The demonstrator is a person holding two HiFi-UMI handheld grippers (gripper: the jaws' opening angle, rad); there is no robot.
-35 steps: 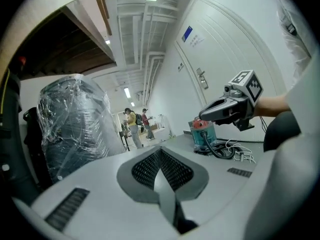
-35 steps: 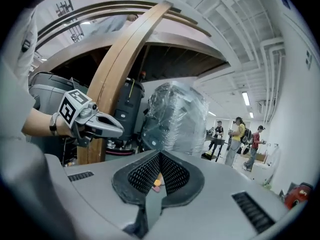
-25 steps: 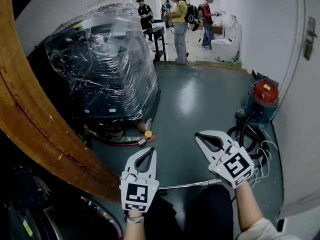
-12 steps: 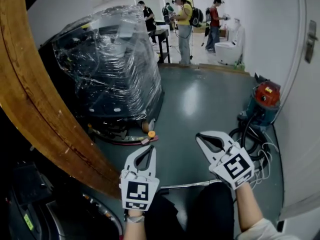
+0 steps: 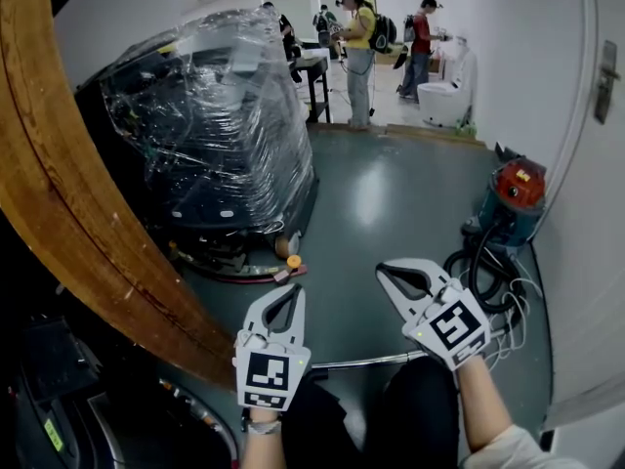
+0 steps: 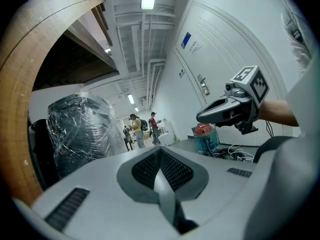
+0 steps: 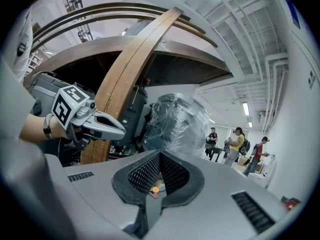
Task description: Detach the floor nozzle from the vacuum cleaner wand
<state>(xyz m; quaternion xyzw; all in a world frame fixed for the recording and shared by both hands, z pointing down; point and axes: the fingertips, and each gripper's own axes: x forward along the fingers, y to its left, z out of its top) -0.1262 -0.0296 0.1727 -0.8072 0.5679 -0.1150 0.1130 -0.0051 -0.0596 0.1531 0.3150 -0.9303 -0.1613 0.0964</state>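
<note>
- while nothing sits between them, the jaws of the left hand-held gripper [image 5: 294,293] are pressed together; it is nearest the person and points away over the grey floor [image 5: 391,203].
- just right of it and apart from it, the right hand-held gripper [image 5: 383,272] is likewise closed and empty.
- a thin metal vacuum cleaner wand [image 5: 366,362] lies left to right on the floor, nearer than both sets of tips; the floor nozzle cannot be made out on it.
- right of the right hand-held gripper, a black hose [image 5: 479,262] lies coiled, with white cables [image 5: 518,306] beside it.
- a little farther, by the white wall on the right, stands the vacuum cleaner [image 5: 513,203], teal with a red top.
- on the left, a curved wooden beam [image 5: 68,223] runs near to far, with a plastic-wrapped machine [image 5: 215,115] beyond it.
- a small orange piece [image 5: 291,261] lies at that machine's foot.
- far off, people [image 5: 359,52] stand.
</note>
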